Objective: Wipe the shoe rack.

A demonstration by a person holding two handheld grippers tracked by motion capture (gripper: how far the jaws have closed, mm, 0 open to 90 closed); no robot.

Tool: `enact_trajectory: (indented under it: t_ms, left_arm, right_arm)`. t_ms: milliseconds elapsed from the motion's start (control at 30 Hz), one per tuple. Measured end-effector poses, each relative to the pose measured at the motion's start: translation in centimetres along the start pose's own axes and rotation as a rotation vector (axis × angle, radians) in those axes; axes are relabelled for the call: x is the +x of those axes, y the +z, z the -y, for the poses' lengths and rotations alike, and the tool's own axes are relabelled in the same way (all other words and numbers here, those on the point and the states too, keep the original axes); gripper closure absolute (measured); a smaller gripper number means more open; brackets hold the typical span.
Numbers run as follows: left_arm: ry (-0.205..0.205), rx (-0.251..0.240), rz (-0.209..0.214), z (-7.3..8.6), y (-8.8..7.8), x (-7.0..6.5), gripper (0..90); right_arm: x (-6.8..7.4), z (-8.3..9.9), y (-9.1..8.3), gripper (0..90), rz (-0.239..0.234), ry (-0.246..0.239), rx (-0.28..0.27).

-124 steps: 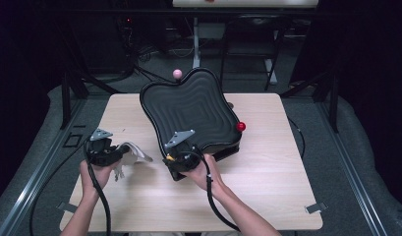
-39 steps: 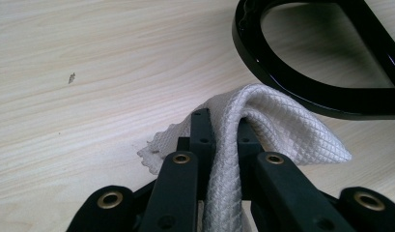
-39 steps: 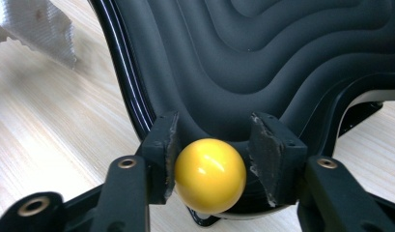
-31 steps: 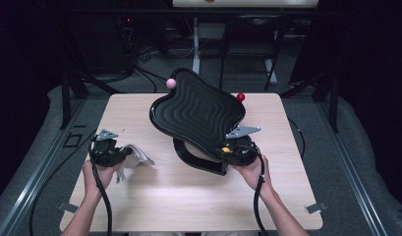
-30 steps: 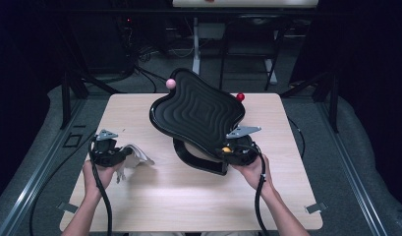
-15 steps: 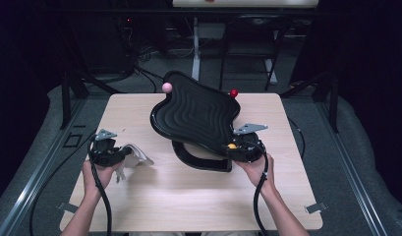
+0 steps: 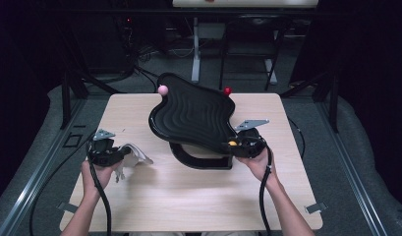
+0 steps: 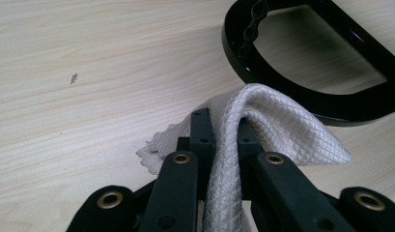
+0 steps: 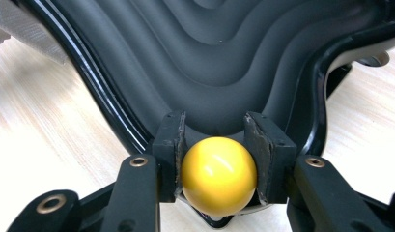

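Gripping the yellow knob (image 9: pixel 219 175) of the black tray (image 7: pixel 193 115), tilted on its stand (image 7: pixel 201 156) at tabletop (image 7: pixel 188 201) centre, the right fingers (image 9: pixel 172 145) hold a hard, slippery ball, while the left gripper (image 8: pixel 219 140) pinches a limp cloth (image 8: pixel 282 125).

A lab or recording studio is indicated. A pale wooden square table (image 7: pixel 139 206) is set on grey carpet (image 7: pixel 346 147), enclosed by black curtains (image 7: pixel 370 73) and black metal frame rails (image 7: pixel 71 93). Loose black cables (image 7: pixel 139 73) are seen on the floor behind, beside a white stand post (image 7: pixel 195 49).
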State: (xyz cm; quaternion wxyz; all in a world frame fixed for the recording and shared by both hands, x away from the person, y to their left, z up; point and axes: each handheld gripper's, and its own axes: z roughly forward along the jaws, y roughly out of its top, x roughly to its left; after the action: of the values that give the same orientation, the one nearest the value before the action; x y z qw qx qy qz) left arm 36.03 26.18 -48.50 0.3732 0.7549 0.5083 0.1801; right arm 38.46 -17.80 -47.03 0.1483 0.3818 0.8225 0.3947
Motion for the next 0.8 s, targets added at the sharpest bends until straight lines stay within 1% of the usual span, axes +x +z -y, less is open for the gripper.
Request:
enact_trajectory:
  t_ms: [33,67,100,167,200,267,333,400,433,500,600,633,700,733,800]
  left_arm:
    - [0.0,0.0,0.0,0.0,0.0,0.0,83.1]
    - [0.0,-0.001,0.0,0.0,0.0,0.0,83.1]
    - [0.003,-0.001,0.0,0.0,0.0,0.0,83.1]
    - [0.003,0.003,-0.001,-0.1,0.0,0.1,83.0]
    - [0.0,0.004,-0.001,-0.1,0.0,0.1,82.8]
    - [0.0,0.008,0.003,-0.1,0.2,0.1,82.7]
    - [0.002,0.01,0.002,-0.1,0.3,0.0,82.7]
    - [0.008,0.009,0.002,-0.2,0.3,-0.1,82.8]
    - [0.011,0.008,0.001,-0.2,0.3,-0.1,82.8]
    - [0.008,0.002,0.002,-0.3,0.1,-0.1,82.8]
    - [0.009,-0.003,0.002,-0.6,0.0,0.1,83.0]
    - [0.009,-0.006,0.002,-0.7,0.0,0.2,83.0]
    - [0.008,-0.009,0.0,-0.9,-0.1,0.4,83.0]
    - [0.002,-0.013,0.001,-1.0,-0.1,0.5,83.1]
    - [-0.005,-0.017,0.001,-1.2,0.0,0.8,83.0]
  right_arm:
    - [-0.2,-0.1,0.1,59.7,0.007,-0.008,0.006]
    - [-0.2,-0.2,0.3,59.6,0.015,-0.011,-0.004]
    - [-0.3,-0.2,0.4,59.5,0.019,-0.013,-0.003]
    - [-0.4,-0.4,0.6,59.4,0.048,-0.022,0.002]
    - [-0.5,-0.4,0.7,59.3,0.056,-0.028,-0.007]
    - [-0.4,-0.5,1.0,59.1,0.103,-0.034,-0.009]
    - [-0.5,-0.5,1.2,58.9,0.127,-0.03,-0.007]
    - [-0.6,-0.5,1.3,59.0,0.124,-0.009,-0.015]
    - [-0.8,-0.4,1.3,59.2,0.114,0.003,-0.02]
    - [-0.9,-0.4,1.4,59.3,0.106,0.004,-0.026]
    - [-1.2,-0.5,1.5,59.4,0.088,-0.01,-0.029]
    - [-1.2,-0.4,1.6,59.5,0.086,-0.006,-0.04]
    - [-1.2,-0.5,1.8,59.4,0.091,-0.012,-0.051]
    - [-1.2,-0.6,1.8,59.4,0.096,-0.01,-0.042]
    - [-1.1,-0.7,2.1,59.4,0.104,-0.005,-0.049]
